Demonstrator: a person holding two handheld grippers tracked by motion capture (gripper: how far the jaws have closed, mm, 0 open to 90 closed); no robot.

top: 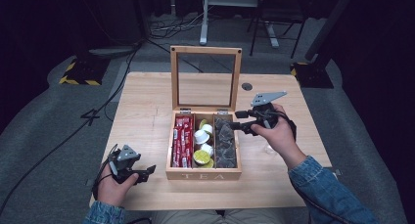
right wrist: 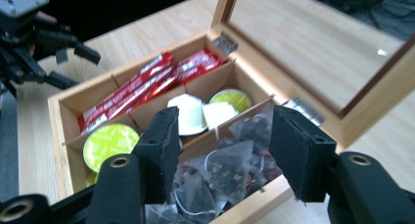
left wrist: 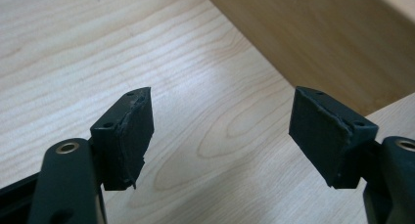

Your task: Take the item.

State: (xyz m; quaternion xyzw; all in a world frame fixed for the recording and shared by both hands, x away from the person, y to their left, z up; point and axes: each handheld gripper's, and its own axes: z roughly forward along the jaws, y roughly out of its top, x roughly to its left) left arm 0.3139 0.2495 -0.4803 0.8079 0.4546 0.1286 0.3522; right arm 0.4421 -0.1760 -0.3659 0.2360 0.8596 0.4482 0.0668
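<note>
A: High view — what are you working over?

B: Your right gripper (top: 234, 120) is hanging over the right rim of the open tea box (top: 203, 175), just above the compartment of tea bags (top: 225, 143). The middle compartment is holding capsules (top: 202, 145), the left one red sachets (top: 182, 141). The glass lid (top: 205, 77) is standing upright along the far edge. Your left gripper (top: 149, 172) is resting near the front left corner of the table (top: 142, 116), just beside the box, with bare wood lying open to its left.

A: Left gripper view?

B: Your left gripper (left wrist: 220, 136) is standing wide open, with nothing between the pads, over bare table (left wrist: 98, 48); the box wall (left wrist: 313, 43) is rising just ahead on the right.

A: Right gripper view?

B: Your right gripper (right wrist: 222, 150) is standing open, its pads touching nothing, with the tea bags (right wrist: 220, 170) below the gap. The divider edge is running under the left jaw, and the lid hinge (right wrist: 226, 42) is sitting well clear behind.
</note>
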